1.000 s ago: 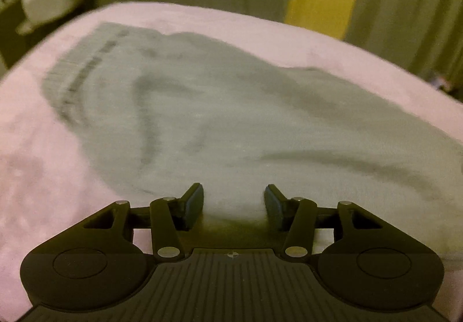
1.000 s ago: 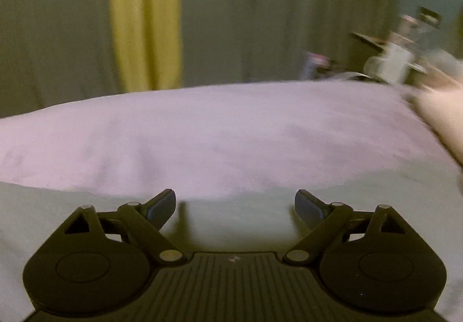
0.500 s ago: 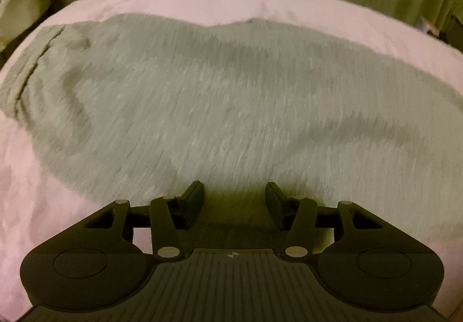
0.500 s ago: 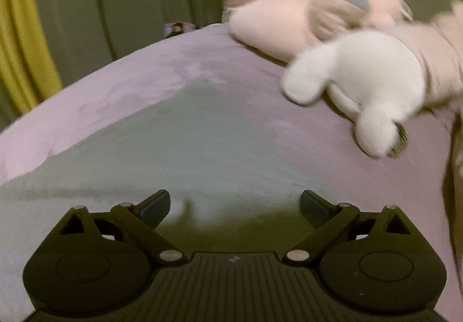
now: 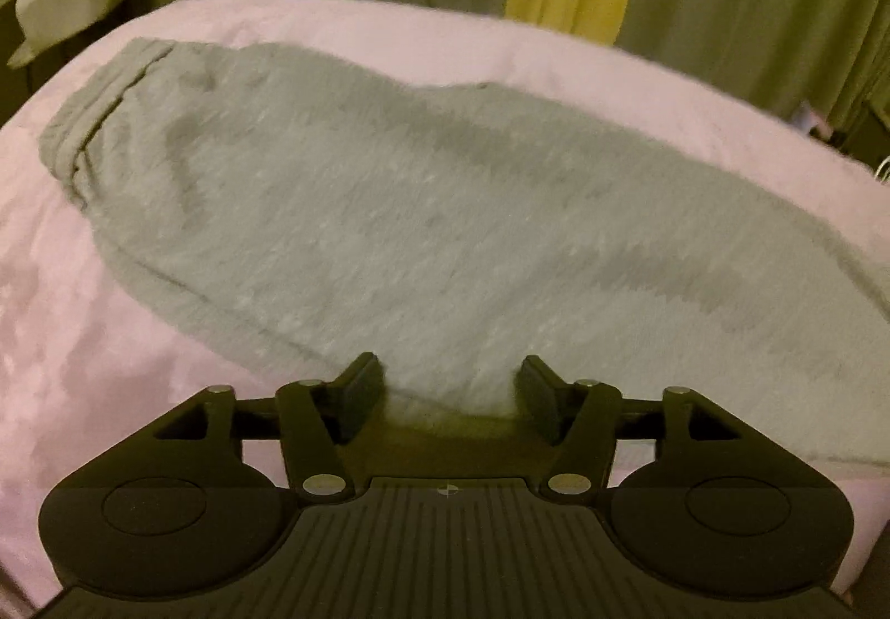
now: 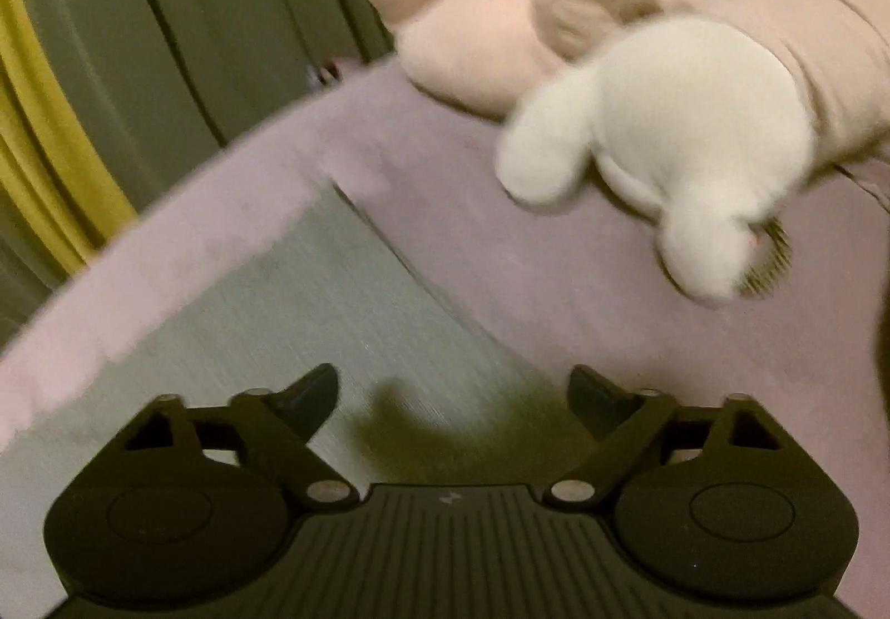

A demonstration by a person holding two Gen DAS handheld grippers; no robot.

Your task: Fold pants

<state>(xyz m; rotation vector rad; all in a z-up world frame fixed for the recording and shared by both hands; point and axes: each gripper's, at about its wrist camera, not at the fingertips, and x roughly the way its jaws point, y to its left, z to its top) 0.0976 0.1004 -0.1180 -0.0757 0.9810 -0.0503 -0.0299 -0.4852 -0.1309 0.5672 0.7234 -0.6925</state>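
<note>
Pants (image 5: pixel 445 207) run 10-to-4 o'clock across bed (image 5: pixel 111 341); L gripper (image 5: pixel 450 391) jaws just widened, open at near edge; R gripper (image 6: pixel 453 396) jaws just narrowed, open, empty, over hem w/ corner at 12.

Each black claw (image 5: pixel 450 396) has ribbed housing, round side discs, silver rivets.

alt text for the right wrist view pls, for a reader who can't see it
The right gripper, jaws apart with nothing between them, hovers over the edge of grey-green pants lying flat on a pink blanket. Beyond lie a white plush toy and a pink plush toy; curtains hang behind.
</note>
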